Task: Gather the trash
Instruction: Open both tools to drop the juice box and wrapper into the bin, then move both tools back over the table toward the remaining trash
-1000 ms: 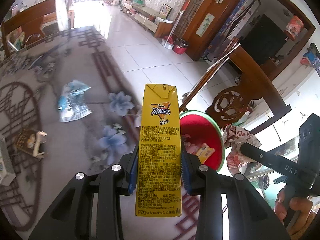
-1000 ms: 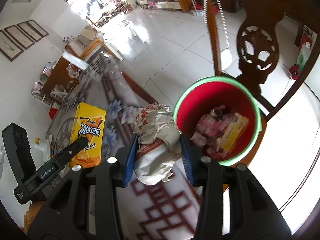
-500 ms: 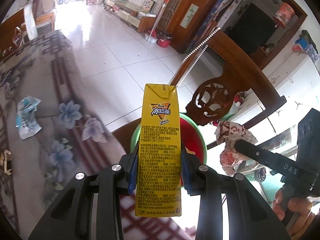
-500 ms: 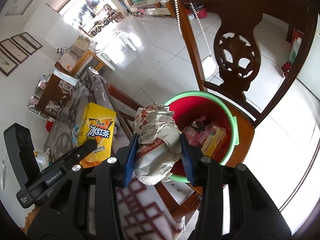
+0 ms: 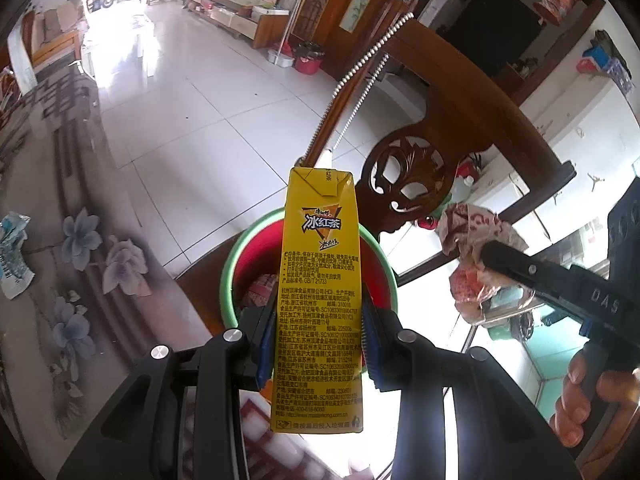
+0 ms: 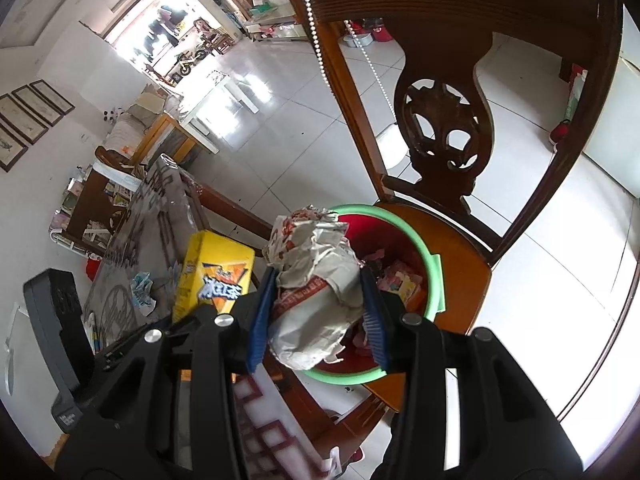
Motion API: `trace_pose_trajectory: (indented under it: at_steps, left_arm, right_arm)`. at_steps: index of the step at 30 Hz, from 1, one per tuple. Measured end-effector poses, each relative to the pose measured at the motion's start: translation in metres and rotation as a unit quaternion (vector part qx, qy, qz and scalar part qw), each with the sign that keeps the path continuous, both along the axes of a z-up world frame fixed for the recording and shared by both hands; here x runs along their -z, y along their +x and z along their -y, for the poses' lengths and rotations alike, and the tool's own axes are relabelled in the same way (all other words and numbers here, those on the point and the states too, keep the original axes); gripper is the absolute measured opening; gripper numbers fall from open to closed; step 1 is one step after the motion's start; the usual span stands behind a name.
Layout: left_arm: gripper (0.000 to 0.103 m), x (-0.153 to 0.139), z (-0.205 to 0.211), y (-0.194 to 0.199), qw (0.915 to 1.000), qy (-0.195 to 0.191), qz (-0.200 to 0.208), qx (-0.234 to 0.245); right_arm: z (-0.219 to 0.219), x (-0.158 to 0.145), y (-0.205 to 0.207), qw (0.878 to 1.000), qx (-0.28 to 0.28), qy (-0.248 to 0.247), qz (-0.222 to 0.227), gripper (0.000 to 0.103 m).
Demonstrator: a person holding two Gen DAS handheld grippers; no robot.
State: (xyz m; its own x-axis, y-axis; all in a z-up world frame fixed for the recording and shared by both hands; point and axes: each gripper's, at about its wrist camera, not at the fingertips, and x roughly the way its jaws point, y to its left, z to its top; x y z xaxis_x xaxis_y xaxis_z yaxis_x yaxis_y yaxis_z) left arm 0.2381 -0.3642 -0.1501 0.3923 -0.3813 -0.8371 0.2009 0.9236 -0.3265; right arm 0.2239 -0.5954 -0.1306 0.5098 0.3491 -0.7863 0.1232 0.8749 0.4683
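Observation:
My left gripper (image 5: 318, 344) is shut on a tall yellow iced-tea carton (image 5: 318, 280), held upright over the red bucket with a green rim (image 5: 256, 256). The carton also shows in the right wrist view (image 6: 216, 276). My right gripper (image 6: 316, 320) is shut on a crumpled white and red paper wrapper (image 6: 316, 292), held above the near side of the bucket (image 6: 434, 276). The wrapper shows in the left wrist view (image 5: 476, 248), to the right of the bucket. The bucket stands on a wooden chair seat (image 6: 460, 248) and holds several packets.
The carved wooden chair back (image 5: 420, 172) rises behind the bucket. The table with a flowered cloth (image 5: 80, 260) lies to the left, with a crumpled blue and white wrapper (image 5: 12, 256) on it. White tiled floor (image 5: 200, 120) lies beyond.
Both grippers have moved from over the table toward the bucket. The carton now hangs over the bucket and the wrapper over its near rim.

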Motion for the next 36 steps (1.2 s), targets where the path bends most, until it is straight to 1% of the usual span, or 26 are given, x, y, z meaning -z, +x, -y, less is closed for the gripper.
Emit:
trace_pose_trajectory:
  at_steps: [4, 7, 8, 9, 10, 11, 13, 14, 15, 16, 19, 22, 25, 28, 31, 36]
  left_arm:
    - [0.033, 0.009, 0.010, 0.002, 0.9999, 0.000, -0.010, 0.002]
    - [0.033, 0.011, 0.018, 0.003, 0.9999, 0.001, -0.008, 0.011]
    - [0.037, 0.011, 0.019, 0.002, 0.9999, 0.001, -0.005, 0.011]
    - [0.045, 0.011, 0.019, 0.002, 1.0000, 0.002, -0.001, 0.009]
    - [0.066, 0.010, 0.019, 0.001, 1.0000, 0.002, 0.004, 0.003]
    - [0.074, 0.009, 0.016, 0.000, 1.0000, 0.001, 0.009, -0.003]
    - [0.074, 0.006, 0.012, -0.001, 0.9997, -0.008, 0.014, -0.016]
    - [0.074, 0.006, 0.011, -0.001, 0.9997, -0.010, 0.012, -0.019]
    - [0.074, 0.006, 0.009, -0.003, 0.9996, -0.009, 0.012, -0.024]
    - [0.074, 0.005, 0.006, -0.005, 0.9995, -0.009, 0.013, -0.028]
    - [0.075, 0.001, -0.005, -0.011, 0.9990, -0.007, 0.019, -0.041]
    - [0.075, -0.004, -0.018, -0.017, 0.9981, -0.004, 0.025, -0.055]
    - [0.076, -0.010, -0.042, -0.027, 0.9962, 0.003, 0.038, -0.078]
    - [0.076, -0.013, -0.064, -0.033, 0.9936, 0.007, 0.042, -0.104]
    - [0.076, -0.016, -0.094, -0.041, 0.9895, 0.008, 0.043, -0.138]
    - [0.076, -0.018, -0.152, -0.062, 0.9803, 0.029, 0.046, -0.190]
  right_arm:
    - [0.006, 0.000, 0.002, 1.000, 0.001, 0.003, 0.002, 0.040]
    - [0.009, -0.001, 0.002, 1.000, 0.001, 0.004, 0.003, 0.040]
    - [0.010, 0.000, 0.003, 1.000, 0.001, 0.005, 0.002, 0.040]
    - [0.010, 0.000, 0.003, 1.000, 0.000, 0.005, 0.002, 0.040]
    - [0.009, 0.000, 0.003, 1.000, -0.001, 0.004, 0.003, 0.040]
    - [0.009, 0.000, 0.003, 1.000, -0.004, 0.004, 0.004, 0.041]
    - [0.008, 0.001, 0.005, 1.000, -0.012, 0.001, 0.007, 0.046]
    - [0.007, 0.002, 0.006, 1.000, -0.012, -0.002, 0.008, 0.050]
    - [0.007, 0.003, 0.006, 1.000, -0.009, -0.002, 0.009, 0.056]
    - [0.007, 0.004, 0.007, 1.000, -0.003, 0.001, 0.010, 0.059]
    - [0.006, 0.008, 0.009, 1.000, 0.004, 0.006, 0.007, 0.065]
    - [0.001, 0.010, 0.008, 1.000, 0.001, 0.006, 0.006, 0.065]
    - [-0.007, 0.011, 0.007, 1.000, -0.004, 0.008, 0.003, 0.065]
    - [-0.020, 0.012, 0.006, 1.000, -0.015, 0.008, -0.001, 0.065]
    - [-0.036, 0.011, 0.005, 1.000, -0.028, 0.008, -0.001, 0.065]
    - [-0.069, 0.009, 0.003, 0.999, -0.048, 0.002, -0.004, 0.067]
